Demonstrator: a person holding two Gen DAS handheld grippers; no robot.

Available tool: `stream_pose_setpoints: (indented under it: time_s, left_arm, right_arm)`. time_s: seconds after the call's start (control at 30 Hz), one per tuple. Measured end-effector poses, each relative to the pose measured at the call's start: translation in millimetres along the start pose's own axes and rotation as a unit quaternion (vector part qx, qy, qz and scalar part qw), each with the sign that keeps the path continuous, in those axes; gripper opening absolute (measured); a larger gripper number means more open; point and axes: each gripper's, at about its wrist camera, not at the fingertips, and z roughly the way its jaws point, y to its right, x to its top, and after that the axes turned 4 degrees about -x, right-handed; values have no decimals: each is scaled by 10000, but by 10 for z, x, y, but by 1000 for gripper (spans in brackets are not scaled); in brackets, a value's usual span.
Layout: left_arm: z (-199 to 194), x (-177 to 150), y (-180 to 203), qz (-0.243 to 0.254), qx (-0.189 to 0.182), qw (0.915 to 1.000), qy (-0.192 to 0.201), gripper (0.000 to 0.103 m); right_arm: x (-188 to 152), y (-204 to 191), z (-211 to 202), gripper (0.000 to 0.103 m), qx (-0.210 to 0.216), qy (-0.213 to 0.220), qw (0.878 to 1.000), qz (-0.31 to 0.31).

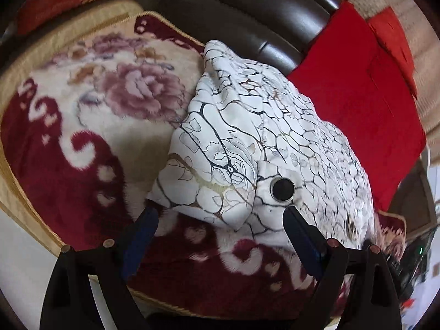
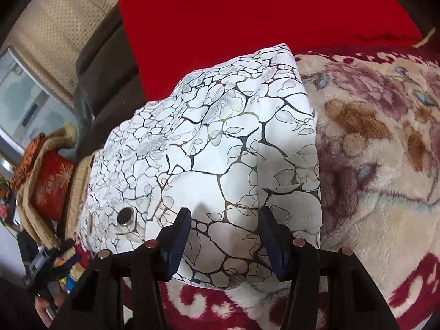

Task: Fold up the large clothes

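Both claws gape at the folded jacket.

The left gripper is held with its 2 blue-padded fingers spread wide apart, and nothing is clamped between them. The right gripper is likewise held with its 2 fingers parted, though less widely, with nothing pinched between the pads. Both pairs of fingers are seen pointing forward and slightly downward from their black mounts.
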Motion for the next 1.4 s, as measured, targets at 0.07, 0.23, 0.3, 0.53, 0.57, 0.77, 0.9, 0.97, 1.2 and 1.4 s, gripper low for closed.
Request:
stream_pose_setpoints:
  time_s: [0.07, 0.23, 0.3, 0.53, 0.57, 0.77, 0.9, 0.97, 1.2, 1.4]
  left_arm:
    - [56, 13, -16, -196, 103, 9998, -24, 92]
    - [-21, 17, 105, 321, 1033, 9935, 344, 92]
    - [-30, 28, 86, 382, 1143, 9920, 364, 92]
    - [39, 50, -140, 4, 1104, 9937, 176, 92]
    - [36, 47, -141, 26, 1092, 9939, 165, 92]
    - [-10, 16, -96, -253, 243, 9992, 188, 92]
    - [84, 16, -179, -865, -205, 9959, 193, 92]
    - [184, 20, -261, -1299, -529, 9900, 178, 92]
    - [335, 92, -256, -1806, -892, 9780, 534, 57]
    - [377, 166, -113, -1544, -801, 9825, 672, 41]
  right_arm:
    - [-12, -13, -8, 56, -17, 15, 10000, -75]
    - [96, -153, -159, 56, 80, 2, 10000, 8]
    - [123, -243, -246, 56, -17, 211, 9997, -141]
    - [7, -136, 100, 54, -72, -425, 9991, 17]
    - [-1, -117, 100, 54, -32, -380, 9993, 59]
    - [33, -174, 138, 54, -204, -444, 9988, -62]
    - [2, -173, 151, 55, -189, -364, 9990, -152]
    - [-4, -136, 126, 55, -148, -364, 9992, -115]
    - [-15, -173, 146, 55, -196, -329, 9991, -157]
    - [-17, -144, 165, 55, -98, -308, 9994, -151]
